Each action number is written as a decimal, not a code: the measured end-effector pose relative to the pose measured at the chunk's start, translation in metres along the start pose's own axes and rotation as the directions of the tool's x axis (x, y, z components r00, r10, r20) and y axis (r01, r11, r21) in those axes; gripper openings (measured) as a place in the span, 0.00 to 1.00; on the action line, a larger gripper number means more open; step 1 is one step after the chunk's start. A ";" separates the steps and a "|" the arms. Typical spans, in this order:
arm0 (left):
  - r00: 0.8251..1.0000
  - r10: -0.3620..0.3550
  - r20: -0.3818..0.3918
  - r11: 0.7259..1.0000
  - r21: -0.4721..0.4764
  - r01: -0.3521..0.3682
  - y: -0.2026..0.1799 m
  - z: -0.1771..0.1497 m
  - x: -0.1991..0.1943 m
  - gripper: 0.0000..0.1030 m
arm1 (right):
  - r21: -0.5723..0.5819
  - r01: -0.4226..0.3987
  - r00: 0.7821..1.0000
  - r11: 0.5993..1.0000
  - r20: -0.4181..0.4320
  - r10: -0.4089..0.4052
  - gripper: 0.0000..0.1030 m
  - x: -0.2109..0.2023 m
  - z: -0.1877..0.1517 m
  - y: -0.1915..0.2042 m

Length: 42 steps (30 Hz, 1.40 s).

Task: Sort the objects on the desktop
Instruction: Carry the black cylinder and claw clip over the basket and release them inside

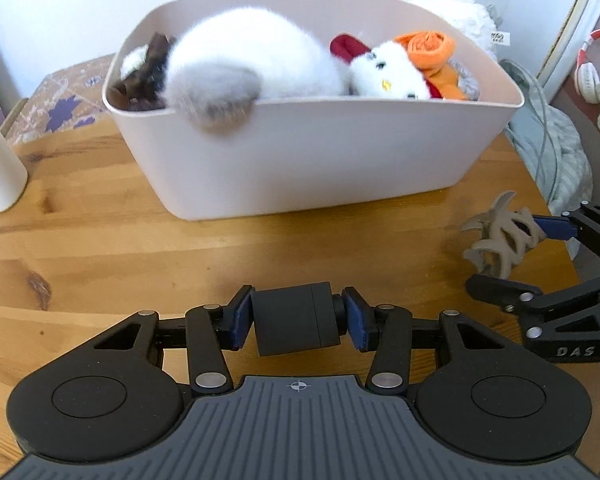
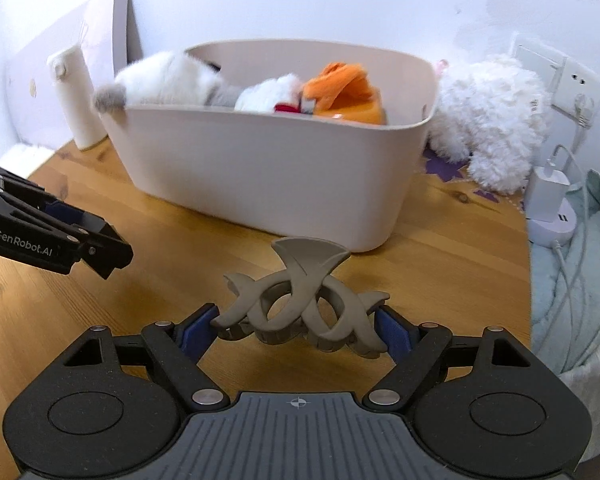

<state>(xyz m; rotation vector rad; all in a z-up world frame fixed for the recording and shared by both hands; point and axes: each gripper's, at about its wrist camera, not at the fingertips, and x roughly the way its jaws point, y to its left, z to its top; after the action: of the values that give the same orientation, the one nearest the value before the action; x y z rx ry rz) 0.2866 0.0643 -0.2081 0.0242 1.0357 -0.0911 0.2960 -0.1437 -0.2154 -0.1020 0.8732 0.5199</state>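
A small black box-shaped gadget (image 1: pixel 296 318) with a round knob on one end sits between the blue pads of my left gripper (image 1: pixel 298 322), which is shut on it just above the wooden table (image 1: pixel 100 256). My right gripper (image 2: pixel 300 328) is shut on a taupe hair claw clip (image 2: pixel 300 300), also seen at the right of the left wrist view as the clip (image 1: pixel 500 240) held off the tabletop. Beyond both stands a pale pink bin (image 1: pixel 300 160) holding a white plush (image 1: pixel 252 60), a white chick plush (image 1: pixel 384 72) and orange cloth (image 1: pixel 428 52).
A cream bottle (image 2: pixel 78 100) stands left of the bin (image 2: pixel 268 176). A fluffy white plush (image 2: pixel 488 120) lies behind its right end. A white charger and power strip (image 2: pixel 548 208) with cables rest at the table's right edge, over pale green bedding (image 2: pixel 580 280). A wall socket (image 2: pixel 572 84) is behind.
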 end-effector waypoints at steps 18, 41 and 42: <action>0.987 -0.089 0.134 0.985 0.159 0.068 -0.005 0.053 -0.069 0.47 | 0.002 0.000 0.984 1.000 0.179 0.000 0.80 -0.080 0.050 -0.019; 0.961 -0.042 0.272 0.990 0.141 0.003 0.008 0.179 -0.064 0.47 | -0.023 0.002 0.947 1.000 0.321 0.005 0.80 -0.052 0.176 -0.021; 0.964 -0.037 0.262 0.992 0.130 0.003 0.007 0.183 -0.059 0.47 | -0.025 -0.001 0.951 1.000 0.310 0.008 0.80 -0.046 0.178 -0.021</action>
<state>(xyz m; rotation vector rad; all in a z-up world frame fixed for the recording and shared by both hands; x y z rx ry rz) 0.4140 0.0638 -0.0644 0.1159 0.7620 -0.1751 0.4069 -0.1276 -0.0680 -0.0387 0.5594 0.5340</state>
